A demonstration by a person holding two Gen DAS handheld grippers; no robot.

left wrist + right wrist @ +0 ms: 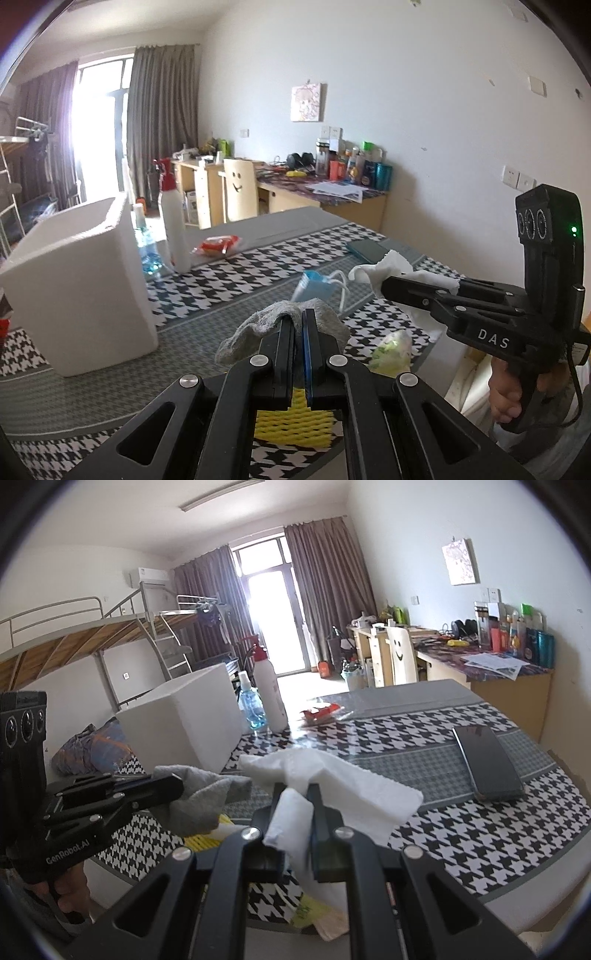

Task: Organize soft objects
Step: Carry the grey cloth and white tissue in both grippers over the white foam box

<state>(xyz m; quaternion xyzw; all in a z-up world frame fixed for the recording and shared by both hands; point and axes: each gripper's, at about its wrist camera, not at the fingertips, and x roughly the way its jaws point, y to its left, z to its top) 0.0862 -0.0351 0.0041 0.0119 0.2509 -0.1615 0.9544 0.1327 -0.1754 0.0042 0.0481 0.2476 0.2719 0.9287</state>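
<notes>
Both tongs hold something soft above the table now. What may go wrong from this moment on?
1. The left tongs pinch the grey sock only by a fold; most hangs loose, so it may slip out.
2. The white tissue in the right tongs is thin and may tear.
3. The spray bottle stands beside the white foam box, so a sweeping hand might topple it.

sock (258, 325) showing grey | tissue (332, 782) showing white | tablecloth (258, 266) showing black-and-white houndstooth | box (74, 280) showing white | mesh (295, 424) showing yellow
</notes>
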